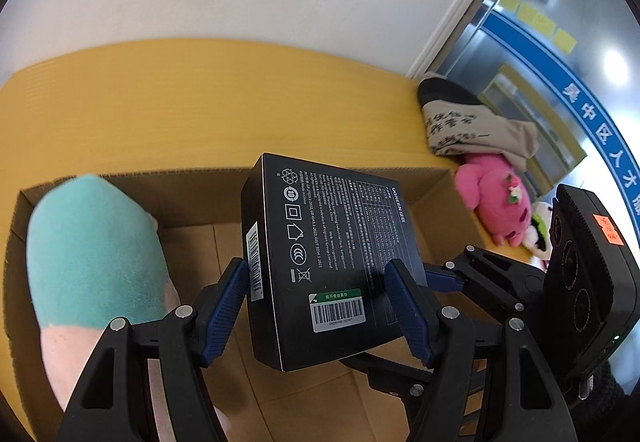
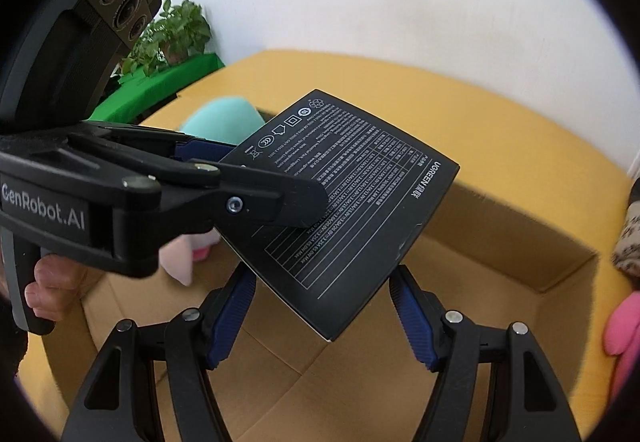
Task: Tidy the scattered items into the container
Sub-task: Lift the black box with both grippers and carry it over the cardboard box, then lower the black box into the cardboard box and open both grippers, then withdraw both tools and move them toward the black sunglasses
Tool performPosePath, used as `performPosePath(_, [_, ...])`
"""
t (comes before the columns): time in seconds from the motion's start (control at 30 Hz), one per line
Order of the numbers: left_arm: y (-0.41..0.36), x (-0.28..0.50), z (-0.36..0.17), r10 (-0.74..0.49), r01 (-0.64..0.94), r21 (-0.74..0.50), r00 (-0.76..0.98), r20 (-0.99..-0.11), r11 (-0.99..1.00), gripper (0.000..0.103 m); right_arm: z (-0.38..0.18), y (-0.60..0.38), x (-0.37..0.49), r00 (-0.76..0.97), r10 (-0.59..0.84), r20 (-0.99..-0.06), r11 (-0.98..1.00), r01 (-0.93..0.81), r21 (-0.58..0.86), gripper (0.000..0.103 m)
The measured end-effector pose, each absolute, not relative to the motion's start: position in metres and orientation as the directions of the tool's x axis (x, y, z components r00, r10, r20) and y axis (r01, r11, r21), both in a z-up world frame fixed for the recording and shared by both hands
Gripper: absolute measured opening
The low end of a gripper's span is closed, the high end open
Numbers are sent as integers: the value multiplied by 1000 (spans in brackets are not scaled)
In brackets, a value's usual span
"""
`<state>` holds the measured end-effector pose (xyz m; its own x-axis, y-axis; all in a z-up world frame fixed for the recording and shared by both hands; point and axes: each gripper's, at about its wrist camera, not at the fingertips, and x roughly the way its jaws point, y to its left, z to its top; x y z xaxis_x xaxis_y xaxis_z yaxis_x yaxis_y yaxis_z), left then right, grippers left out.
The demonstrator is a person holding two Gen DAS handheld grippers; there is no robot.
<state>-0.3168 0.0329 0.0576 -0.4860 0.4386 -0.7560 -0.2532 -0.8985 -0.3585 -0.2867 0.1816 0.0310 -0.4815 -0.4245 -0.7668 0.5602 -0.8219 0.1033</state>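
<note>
A black Ugreen box [image 1: 332,254] with white print is held above the open cardboard box [image 1: 440,194]. My left gripper [image 1: 320,278] is shut on the black box, one blue pad on each side edge. In the right wrist view the left gripper [image 2: 256,178] clamps the black box [image 2: 348,210] from the left. My right gripper [image 2: 324,286] sits just below it, open, its blue pads apart at the box's lower corner. A teal and pink plush [image 1: 92,254] lies inside the cardboard box [image 2: 520,242] at the left.
The carton sits on a yellow surface [image 1: 200,106]. Right of it lie a pink plush [image 1: 496,202] and a beige printed cloth [image 1: 468,126]. The right gripper's body [image 1: 580,282] is close at the right. A potted plant [image 2: 172,34] stands at the far left.
</note>
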Motion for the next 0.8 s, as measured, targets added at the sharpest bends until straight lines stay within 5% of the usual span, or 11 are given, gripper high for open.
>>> performPosePath(0.5, [42,-339,11,315,-136,-285,-402,-860,-949,77,-12,176,-307,-339,-416,-844,-834,511,206,67])
performPosePath(0.8, [20,-266,80,289,-165,-237,-565,-773,-957,84,38,195,-254,-414,-411,-812,-837,525,156,71])
